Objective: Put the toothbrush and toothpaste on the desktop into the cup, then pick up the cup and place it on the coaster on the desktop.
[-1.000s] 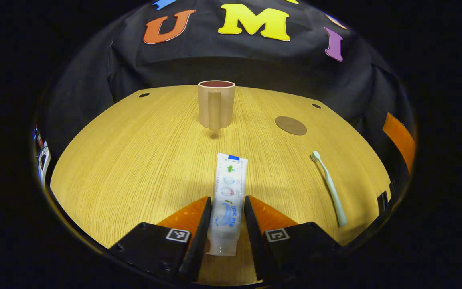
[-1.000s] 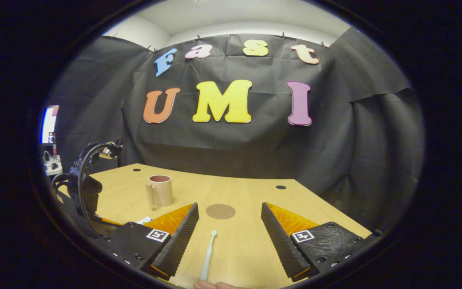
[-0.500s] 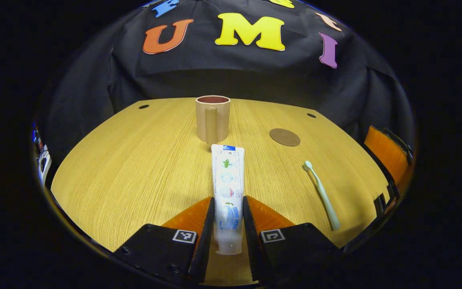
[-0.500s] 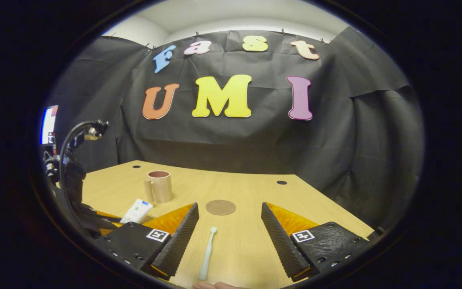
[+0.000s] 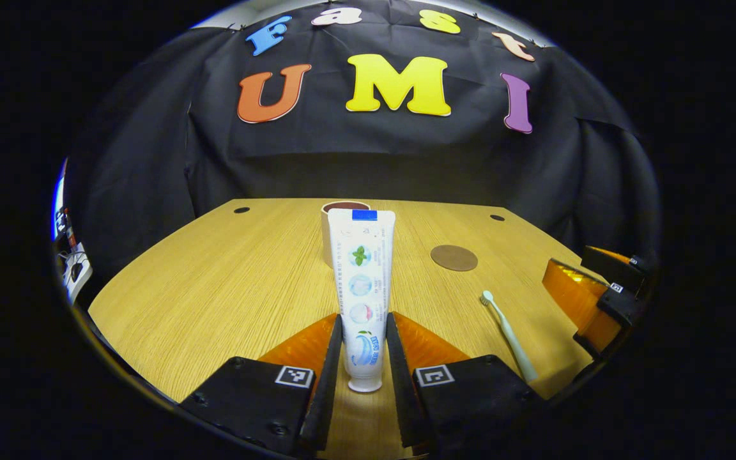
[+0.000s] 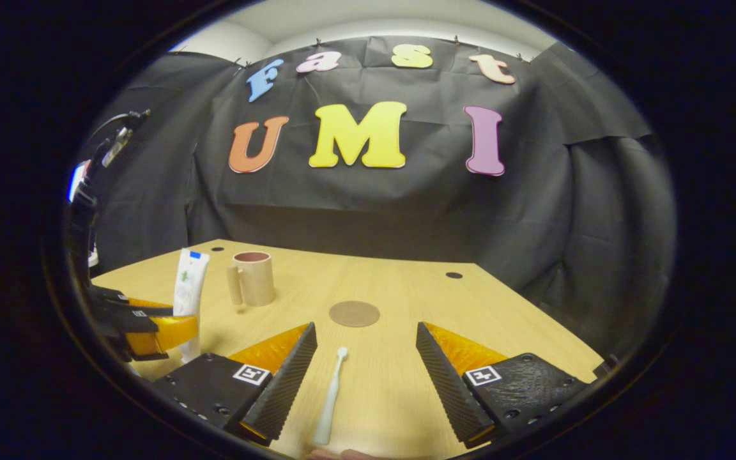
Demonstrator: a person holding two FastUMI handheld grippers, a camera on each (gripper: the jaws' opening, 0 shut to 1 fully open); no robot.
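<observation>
Wooden and yellow, the tabletop (image 5: 214, 287) carries a tan cup (image 6: 252, 277), a round brown coaster (image 6: 354, 314) and a pale toothbrush (image 6: 331, 396). In the left gripper view, the left gripper (image 5: 364, 358) is clamped on the white toothpaste (image 5: 362, 287) near its cap end, with a finger pressing on each side. The tube stands up tall, cap down and flat end up, and it hides most of the cup behind it. In the right gripper view, the toothpaste is lifted off the tabletop, and it sits to the left of the cup, not touching it. The cup stands upright with its handle on its left side. The coaster lies flat, well apart from the cup. The toothbrush lies flat on the tabletop with its bristle end pointing toward the coaster. The right gripper (image 6: 367, 377) has its fingers wide apart, one on each side of the toothbrush, and they hold nothing.
</observation>
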